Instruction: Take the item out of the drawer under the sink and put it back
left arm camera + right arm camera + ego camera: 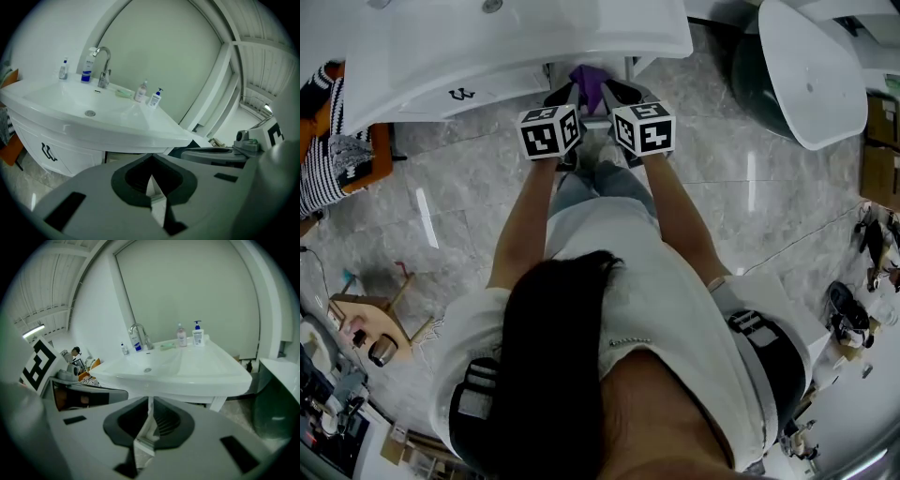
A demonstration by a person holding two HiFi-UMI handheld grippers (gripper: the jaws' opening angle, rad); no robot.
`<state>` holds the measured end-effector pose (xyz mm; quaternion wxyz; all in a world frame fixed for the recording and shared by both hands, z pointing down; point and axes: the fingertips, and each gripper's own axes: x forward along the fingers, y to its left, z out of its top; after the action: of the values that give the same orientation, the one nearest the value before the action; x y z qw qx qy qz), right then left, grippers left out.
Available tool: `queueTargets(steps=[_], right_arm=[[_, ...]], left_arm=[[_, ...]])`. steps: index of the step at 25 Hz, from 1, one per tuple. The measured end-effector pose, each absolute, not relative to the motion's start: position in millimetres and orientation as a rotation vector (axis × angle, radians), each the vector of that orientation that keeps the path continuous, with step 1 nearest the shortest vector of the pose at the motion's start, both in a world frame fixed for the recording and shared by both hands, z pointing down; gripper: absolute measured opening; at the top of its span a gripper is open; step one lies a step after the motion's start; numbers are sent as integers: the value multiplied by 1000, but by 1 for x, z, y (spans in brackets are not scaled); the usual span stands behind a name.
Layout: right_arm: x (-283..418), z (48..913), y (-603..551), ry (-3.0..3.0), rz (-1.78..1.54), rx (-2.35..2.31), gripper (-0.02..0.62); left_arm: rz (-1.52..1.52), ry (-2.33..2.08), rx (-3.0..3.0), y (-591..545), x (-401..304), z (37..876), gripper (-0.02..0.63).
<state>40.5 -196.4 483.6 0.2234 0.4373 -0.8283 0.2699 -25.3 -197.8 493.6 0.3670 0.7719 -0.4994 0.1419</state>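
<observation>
The purple item (587,82), taken here to be the task's thing, shows only in the head view. It lies at 12 o'clock from the person, under the front edge of the sink (609,49) and between the tips of the two grippers.

Nearest, both forearms reach straight ahead and run parallel. This looks like a stance meant to bring both tools to the one opening below the basin. The left gripper (565,94) sits at the item's 8 o'clock and the right gripper (617,94) at its 4 o'clock, each just beside it. Both sets of jaws are pressed together with nothing between the pads. Neither gripper view shows any purple, so the item is judged not to be held.

The item's long axis appears to run from 12 to 6 o'clock, towards and away from the person. Which end leads cannot be told, because the far part is hidden under the overhang. The drawer itself cannot be made out.

Further off, a cabinet front with a dark handle (47,152) stands at 10 o'clock. The tap (104,61) and small bottles (197,333) sit along the sink's back edge, well apart from the work.
</observation>
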Motion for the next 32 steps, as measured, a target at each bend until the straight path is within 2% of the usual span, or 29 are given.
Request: queueTargets(steps=[1,3,6,10,20,32], right_arm=[[40,488,-196,-2281,758,1194,29],[41,497,-196,-2252,769,1162,127],[40,512,-197,-2215,775,1133,146],[31,527,-202,-2209,824,1096,216],[21,578,-221,-2137,867,1060,224],[25,653,-250,-2057,942,1033,262]], left_arm=[[374,-1284,1977,-198,-26,496,3],[397,-1258,1963,-197,-26,504,3],[436,-1193,1939,-194,-23,519,3],[466,-1218,1898,-196,-32,534,3],[527,-1281,1794,-202,-44,577,3],[546,-1309,1737,-227,-47,630,3]])
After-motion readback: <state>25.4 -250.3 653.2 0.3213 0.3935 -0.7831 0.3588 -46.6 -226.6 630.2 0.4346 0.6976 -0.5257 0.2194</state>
